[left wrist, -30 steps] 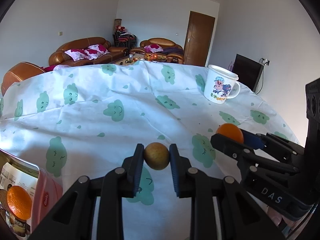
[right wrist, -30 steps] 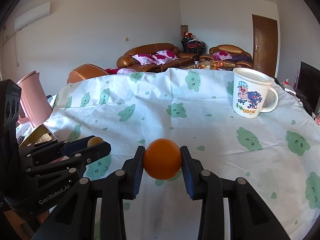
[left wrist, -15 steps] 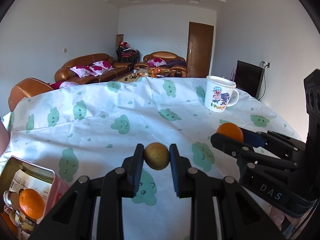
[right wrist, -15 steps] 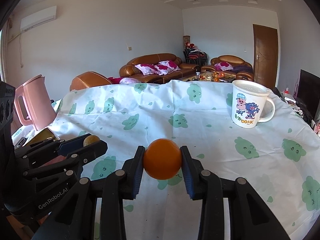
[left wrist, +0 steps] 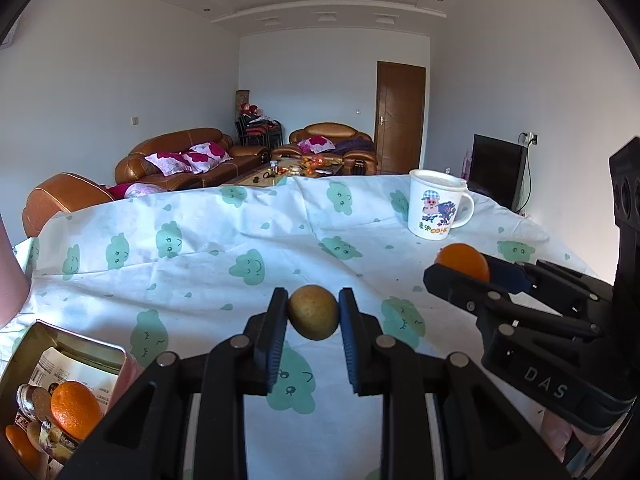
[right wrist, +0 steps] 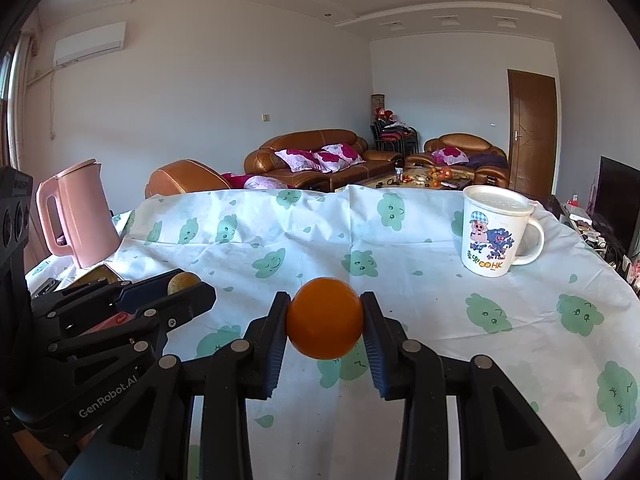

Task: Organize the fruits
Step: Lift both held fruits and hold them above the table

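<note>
Two fruits are in my grip. My left tongs (left wrist: 313, 317) pinch a small yellow-brown fruit (left wrist: 313, 312) squarely between the pads, clear above the surface (left wrist: 200, 272). My right tongs (right wrist: 325, 326) clamp an orange (right wrist: 325, 323) the same way, just beside the left pair. More oranges sit in the tin (left wrist: 76, 344) at lower left. Well beyond both stands the cartoon mug (right wrist: 494, 236).
</note>
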Demonstrator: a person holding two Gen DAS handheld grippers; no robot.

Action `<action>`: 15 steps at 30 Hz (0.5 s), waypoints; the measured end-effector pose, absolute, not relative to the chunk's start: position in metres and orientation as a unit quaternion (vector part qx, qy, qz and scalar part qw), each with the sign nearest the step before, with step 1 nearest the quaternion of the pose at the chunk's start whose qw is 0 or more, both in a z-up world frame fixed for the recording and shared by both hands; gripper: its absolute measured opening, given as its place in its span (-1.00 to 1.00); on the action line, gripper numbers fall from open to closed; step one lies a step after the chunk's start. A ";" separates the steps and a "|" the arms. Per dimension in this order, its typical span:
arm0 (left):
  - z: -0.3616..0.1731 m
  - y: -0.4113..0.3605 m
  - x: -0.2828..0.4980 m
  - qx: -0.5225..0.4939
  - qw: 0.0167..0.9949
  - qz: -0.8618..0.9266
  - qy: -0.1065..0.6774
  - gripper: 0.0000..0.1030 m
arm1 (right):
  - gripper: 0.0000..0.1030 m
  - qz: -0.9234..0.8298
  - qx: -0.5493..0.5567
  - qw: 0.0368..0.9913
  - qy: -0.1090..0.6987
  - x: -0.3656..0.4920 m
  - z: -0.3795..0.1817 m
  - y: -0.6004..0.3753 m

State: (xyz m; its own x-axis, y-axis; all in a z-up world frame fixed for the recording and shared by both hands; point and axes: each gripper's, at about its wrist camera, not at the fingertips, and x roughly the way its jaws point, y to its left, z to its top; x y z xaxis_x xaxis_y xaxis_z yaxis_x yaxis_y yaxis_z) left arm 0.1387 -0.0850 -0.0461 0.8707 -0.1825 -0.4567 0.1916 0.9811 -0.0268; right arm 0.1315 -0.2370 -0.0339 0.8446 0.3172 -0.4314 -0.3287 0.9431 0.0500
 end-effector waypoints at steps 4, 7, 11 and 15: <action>-0.045 -0.085 0.136 0.010 0.969 -0.096 0.227 -0.48 | -0.27 0.169 -0.013 0.962 0.215 0.128 -0.033 -0.237; -0.044 -0.084 0.132 0.011 0.971 -0.094 0.219 -0.48 | -0.27 0.168 -0.014 0.963 0.210 0.127 -0.032 -0.237; -0.042 -0.085 0.127 0.015 0.974 -0.090 0.207 -0.48 | -0.27 0.168 -0.016 0.966 0.197 0.122 -0.030 -0.238; -0.041 -0.084 0.124 0.016 0.975 -0.088 0.202 -0.48 | -0.27 0.167 -0.021 0.968 0.187 0.118 -0.029 -0.237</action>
State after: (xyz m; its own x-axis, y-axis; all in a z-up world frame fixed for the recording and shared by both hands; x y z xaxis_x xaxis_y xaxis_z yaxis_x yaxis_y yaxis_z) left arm 0.1239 -0.0840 -0.0409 0.9025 -0.1649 -0.3978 0.1779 0.9840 -0.0044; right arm 0.1182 -0.2368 -0.0285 0.8746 0.3154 -0.3683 -0.3310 0.9434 0.0221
